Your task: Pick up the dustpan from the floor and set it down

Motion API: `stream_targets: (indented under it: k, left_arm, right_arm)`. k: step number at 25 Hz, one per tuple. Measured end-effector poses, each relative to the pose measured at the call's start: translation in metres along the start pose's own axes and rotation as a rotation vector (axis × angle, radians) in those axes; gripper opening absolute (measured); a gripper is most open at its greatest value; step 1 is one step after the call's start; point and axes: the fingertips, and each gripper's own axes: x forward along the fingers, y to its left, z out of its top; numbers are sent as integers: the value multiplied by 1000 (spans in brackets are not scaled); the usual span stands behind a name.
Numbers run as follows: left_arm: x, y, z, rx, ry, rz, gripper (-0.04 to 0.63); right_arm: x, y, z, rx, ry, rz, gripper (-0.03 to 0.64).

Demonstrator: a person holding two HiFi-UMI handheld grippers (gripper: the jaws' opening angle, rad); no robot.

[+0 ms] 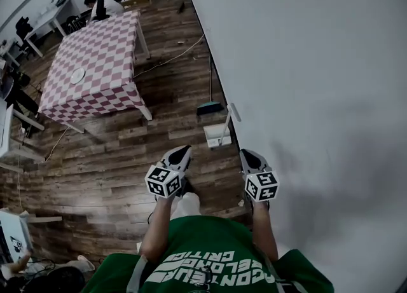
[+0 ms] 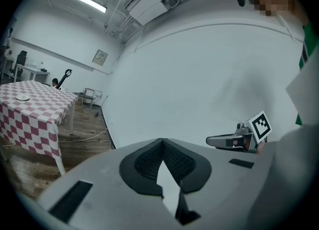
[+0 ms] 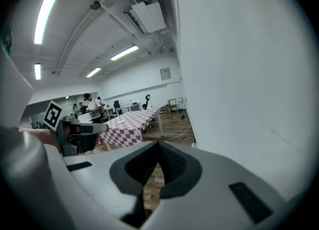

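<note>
Dustpan [image 1: 215,136] beside wall [image 1: 305,63], open floor [image 1: 102,171] left

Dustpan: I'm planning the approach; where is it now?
Head view: the dustpan lies on the wooden floor by the white wall, ahead of the left gripper and right gripper, a dark broom head just beyond it.

We hold both forearms [image 1: 157,231] out ahead, side by side. Our left claw [image 1: 180,152] and right claw [image 1: 248,154] point forward and slightly downward, jaws together, empty.
</note>
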Motion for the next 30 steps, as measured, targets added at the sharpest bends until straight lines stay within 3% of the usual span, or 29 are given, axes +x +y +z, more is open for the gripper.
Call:
stream_targets:
  k: [13,21,30]
  left_arm:
    - [25,114,48,-24,26,-42,3]
    - [32,150,57,-30,30,-74,3]
    - [36,169,74,-25,21,-70,3]
  right_arm:
    - [118,33,44,0,50,-18,8]
    - [148,38,51,-13,67,-62,8]
    - [159,9,67,4,61,-127,8]
